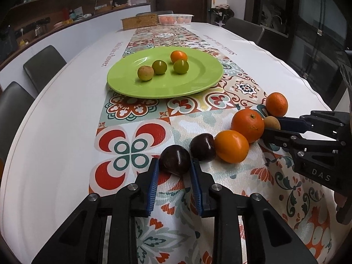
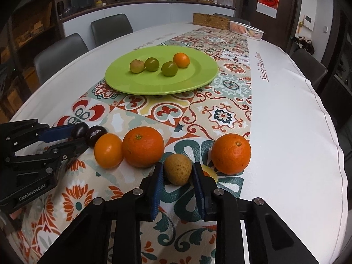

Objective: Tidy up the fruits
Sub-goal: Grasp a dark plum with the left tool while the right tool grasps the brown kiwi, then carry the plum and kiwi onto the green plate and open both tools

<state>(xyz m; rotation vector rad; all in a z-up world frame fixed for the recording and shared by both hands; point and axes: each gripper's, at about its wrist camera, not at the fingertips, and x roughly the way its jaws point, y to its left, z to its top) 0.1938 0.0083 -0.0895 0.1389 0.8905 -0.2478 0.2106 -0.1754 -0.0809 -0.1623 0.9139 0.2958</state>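
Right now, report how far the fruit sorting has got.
Done: four small fruits sit on the green plate, one orange and three greenish. In hand: the left gripper has its jaws around a dark plum, and the right gripper brackets a small tan fruit; both fruits appear to rest on the tablecloth, not yet lifted. Left: a second plum and three oranges on the cloth.

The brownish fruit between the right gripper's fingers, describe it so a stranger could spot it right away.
Start at the green plate, then drop to the row of loose fruit on the patterned tablecloth. Between two big oranges lies the tan fruit, bracketed by the right gripper. It alone is dull, speckled and brownish-yellow.
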